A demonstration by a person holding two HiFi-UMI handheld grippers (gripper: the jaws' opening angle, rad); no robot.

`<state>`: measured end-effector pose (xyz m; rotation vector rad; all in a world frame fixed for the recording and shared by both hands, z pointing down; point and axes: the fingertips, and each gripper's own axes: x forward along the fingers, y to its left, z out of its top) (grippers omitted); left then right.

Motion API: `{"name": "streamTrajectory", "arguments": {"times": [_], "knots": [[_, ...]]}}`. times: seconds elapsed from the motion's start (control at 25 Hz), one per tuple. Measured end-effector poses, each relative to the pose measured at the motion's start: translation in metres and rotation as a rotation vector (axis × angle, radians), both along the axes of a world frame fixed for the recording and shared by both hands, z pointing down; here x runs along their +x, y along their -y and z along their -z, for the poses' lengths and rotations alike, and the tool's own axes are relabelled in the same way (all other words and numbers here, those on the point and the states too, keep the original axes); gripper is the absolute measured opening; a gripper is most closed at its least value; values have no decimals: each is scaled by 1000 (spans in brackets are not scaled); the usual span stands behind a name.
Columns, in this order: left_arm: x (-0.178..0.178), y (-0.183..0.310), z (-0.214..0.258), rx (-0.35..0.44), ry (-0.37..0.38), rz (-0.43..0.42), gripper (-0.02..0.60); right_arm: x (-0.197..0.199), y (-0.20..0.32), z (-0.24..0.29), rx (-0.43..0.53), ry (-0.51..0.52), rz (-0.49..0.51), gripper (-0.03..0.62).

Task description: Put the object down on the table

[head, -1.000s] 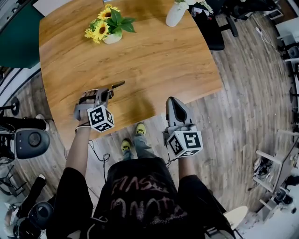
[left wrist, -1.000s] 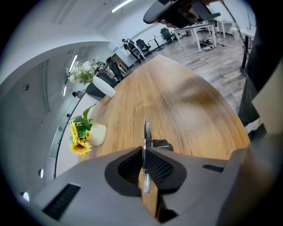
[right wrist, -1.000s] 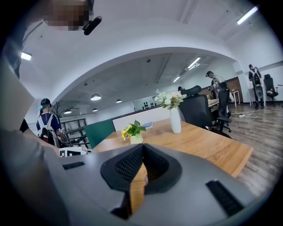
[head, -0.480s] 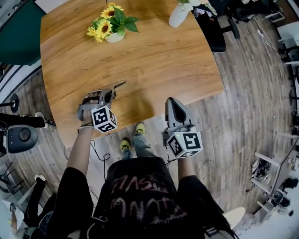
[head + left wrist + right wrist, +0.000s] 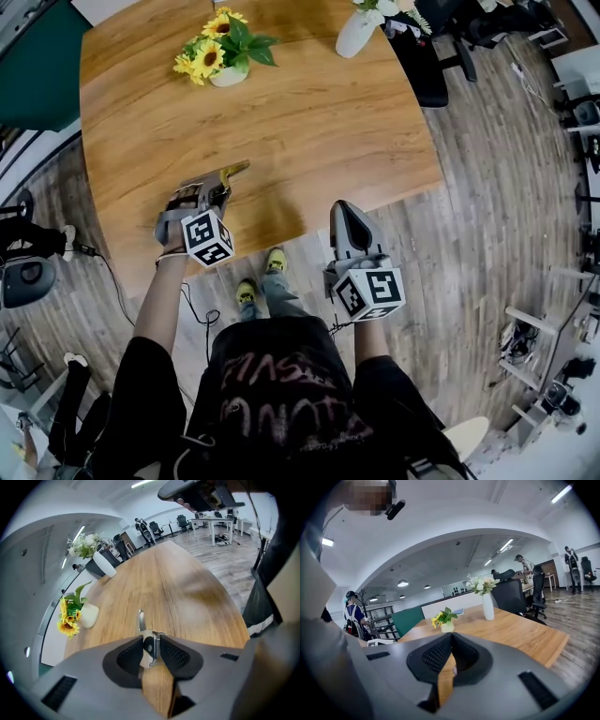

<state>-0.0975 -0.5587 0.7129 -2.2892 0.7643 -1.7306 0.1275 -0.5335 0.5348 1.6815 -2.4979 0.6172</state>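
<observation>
A small folding tool with a metal blade [image 5: 141, 619] and a dark handle [image 5: 149, 645] sits between the pads of my left gripper [image 5: 151, 644]. The jaws are opening and the pads look just off the handle. In the head view the tool [image 5: 232, 171] pokes out ahead of the left gripper [image 5: 217, 184], low over the near-left part of the wooden table [image 5: 309, 112]. My right gripper [image 5: 339, 208] hangs off the table's near edge above the floor. Its pads meet with nothing between them [image 5: 451, 641].
A pot of sunflowers [image 5: 220, 52] and a white vase of flowers [image 5: 354, 28] stand at the table's far side. A black office chair [image 5: 427, 56] is at the far right corner. Bare wood lies ahead of the left gripper. People stand in the room behind.
The left gripper has crept slightly right and forward over the table with the tool. The right gripper has hardly moved.
</observation>
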Motion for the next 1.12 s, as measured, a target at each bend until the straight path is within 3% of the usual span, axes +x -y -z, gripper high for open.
{"name": "streamTrajectory", "arguments": {"times": [0.28,0.68,0.84,0.96,1.12], "knots": [[10,-6,16,-30,-135,82,168,0,-4,6,11,-14,5,5],[1,-15,77,36,-361,245,169,-7,-20,22,38,-25,9,5],[-6,-24,111,100,-463,311,141,-10,-31,32,60,-25,7,5],[-10,-35,138,158,-537,340,85,-13,-40,39,77,-26,6,5],[-18,-51,169,235,-588,366,38,-16,-54,48,95,-34,4,5]]}}
